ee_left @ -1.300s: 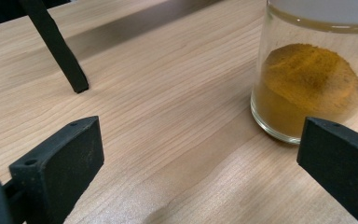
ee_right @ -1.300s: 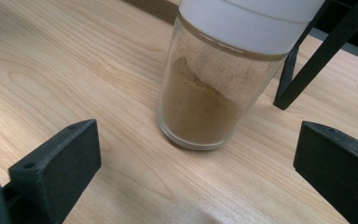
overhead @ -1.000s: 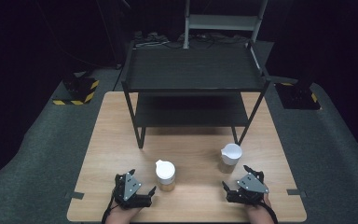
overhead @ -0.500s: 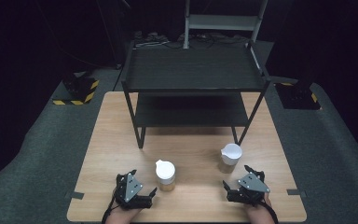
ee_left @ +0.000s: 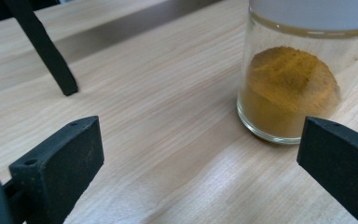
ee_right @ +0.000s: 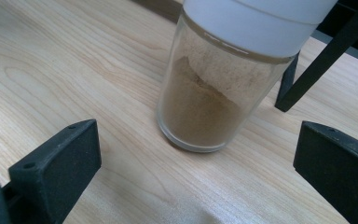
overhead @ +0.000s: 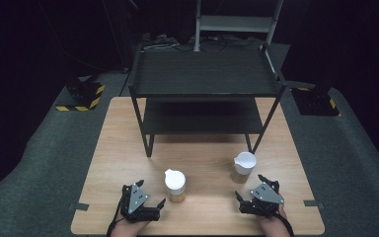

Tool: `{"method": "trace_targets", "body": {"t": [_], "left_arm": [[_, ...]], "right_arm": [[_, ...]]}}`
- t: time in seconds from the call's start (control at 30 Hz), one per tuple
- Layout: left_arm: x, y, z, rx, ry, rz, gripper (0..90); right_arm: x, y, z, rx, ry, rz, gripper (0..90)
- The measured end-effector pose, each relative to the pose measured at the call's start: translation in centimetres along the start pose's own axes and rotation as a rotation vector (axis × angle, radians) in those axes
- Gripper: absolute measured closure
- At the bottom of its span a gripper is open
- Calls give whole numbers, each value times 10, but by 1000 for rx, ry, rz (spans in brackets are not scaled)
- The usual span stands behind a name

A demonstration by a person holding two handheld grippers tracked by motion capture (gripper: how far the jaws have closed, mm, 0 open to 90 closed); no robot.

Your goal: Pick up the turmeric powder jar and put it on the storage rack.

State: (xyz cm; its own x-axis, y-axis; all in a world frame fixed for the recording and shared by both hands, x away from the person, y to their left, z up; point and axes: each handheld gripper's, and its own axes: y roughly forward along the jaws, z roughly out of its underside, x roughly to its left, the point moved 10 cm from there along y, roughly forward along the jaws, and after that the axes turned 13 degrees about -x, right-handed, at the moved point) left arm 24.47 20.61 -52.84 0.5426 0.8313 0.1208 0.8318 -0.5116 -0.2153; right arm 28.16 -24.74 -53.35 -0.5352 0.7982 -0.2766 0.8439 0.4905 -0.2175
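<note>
Evidently nothing grasped yet: left gripper (overhead: 153,206) and right gripper (overhead: 249,188) both released, each near its jar (overhead: 174,185), (overhead: 243,167) on the surface (overhead: 128,163); shelf (overhead: 205,74) bare

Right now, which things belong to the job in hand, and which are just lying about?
In the job:
- jar of yellow powder, ahead of the open left gripper
- jar of brown powder, ahead of the open right gripper

Lying about:
- black two-tier shelf
- striped floor base
- cables behind the table
</note>
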Motion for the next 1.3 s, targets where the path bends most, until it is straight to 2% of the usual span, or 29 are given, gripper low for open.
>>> {"method": "trace_targets", "body": {"t": [0.23,0.5,0.77,1.3], "left_arm": [[1,-6,-5,-40,11,-2,7],[0,-10,-9,-77,6,0,7],[-3,-12,-13,-131,2,18,5],[-16,-4,-19,-165,-22,74,5]], "right_arm": [[1,0,0,4,-11,-2,3],[0,0,0,1,1,-2,3],[0,0,0,3,2,-3,3],[1,0,0,3,-8,-7,3]]}}
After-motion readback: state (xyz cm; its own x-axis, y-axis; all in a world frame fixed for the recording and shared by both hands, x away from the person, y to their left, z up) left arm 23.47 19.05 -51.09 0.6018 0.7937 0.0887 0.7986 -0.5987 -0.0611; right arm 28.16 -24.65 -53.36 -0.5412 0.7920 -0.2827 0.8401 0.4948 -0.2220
